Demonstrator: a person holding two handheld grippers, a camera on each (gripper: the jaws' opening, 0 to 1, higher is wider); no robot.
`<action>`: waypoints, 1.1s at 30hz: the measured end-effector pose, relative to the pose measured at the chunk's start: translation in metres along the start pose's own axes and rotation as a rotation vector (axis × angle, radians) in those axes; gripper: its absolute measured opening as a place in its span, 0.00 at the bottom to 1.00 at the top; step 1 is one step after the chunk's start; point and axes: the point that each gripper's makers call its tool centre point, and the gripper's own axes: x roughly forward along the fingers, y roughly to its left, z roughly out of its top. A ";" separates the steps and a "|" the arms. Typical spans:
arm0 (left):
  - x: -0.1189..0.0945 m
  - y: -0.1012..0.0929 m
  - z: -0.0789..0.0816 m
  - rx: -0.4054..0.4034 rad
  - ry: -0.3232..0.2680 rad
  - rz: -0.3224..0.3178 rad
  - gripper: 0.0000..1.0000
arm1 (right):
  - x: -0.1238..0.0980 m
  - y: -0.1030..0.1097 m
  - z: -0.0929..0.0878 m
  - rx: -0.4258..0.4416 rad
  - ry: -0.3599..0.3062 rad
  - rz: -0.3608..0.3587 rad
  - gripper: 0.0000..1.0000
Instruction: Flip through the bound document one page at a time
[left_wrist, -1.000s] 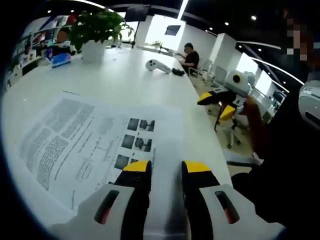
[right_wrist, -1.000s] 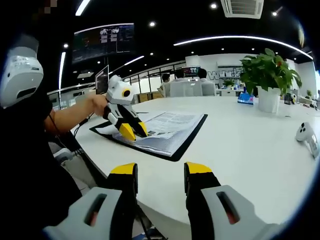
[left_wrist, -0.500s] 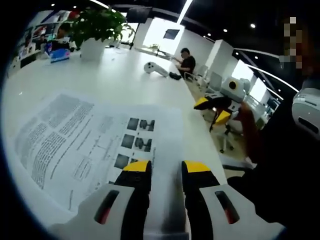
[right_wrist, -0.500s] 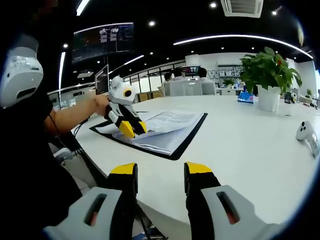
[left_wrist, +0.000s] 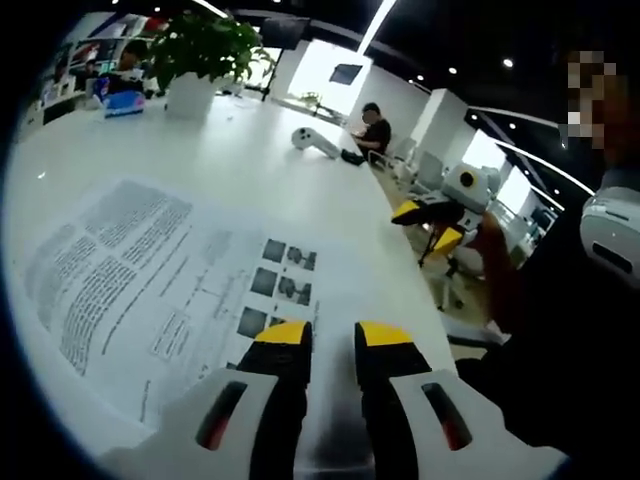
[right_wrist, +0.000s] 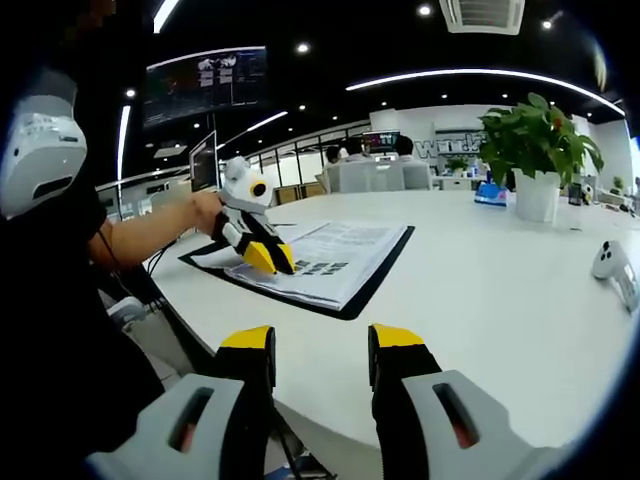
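The bound document (right_wrist: 325, 262) lies open on the white tabletop (right_wrist: 500, 290) with the left tool (left_wrist: 322, 335) pinching its top page near the lower edge, so one turn seems underway, while the right tool (right_wrist: 322, 345) waits unclenched, well apart.

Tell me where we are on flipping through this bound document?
Done: the bound document lies open on the white table, printed page up; pages turned so far can't be counted. In hand: the left gripper sits at the near page edge, jaws almost together, grip on a sheet unclear. The right gripper hangs open off the table edge. Left: lift that page over and go on through the rest.
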 end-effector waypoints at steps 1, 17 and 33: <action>0.001 -0.006 -0.001 0.070 0.024 0.004 0.25 | 0.000 0.000 0.000 -0.001 0.002 -0.001 0.37; 0.007 -0.012 -0.006 0.281 0.150 0.170 0.27 | 0.000 -0.002 -0.003 0.008 0.007 -0.007 0.37; 0.003 -0.007 -0.005 0.199 0.099 0.108 0.26 | 0.000 -0.002 -0.003 0.008 0.008 -0.003 0.37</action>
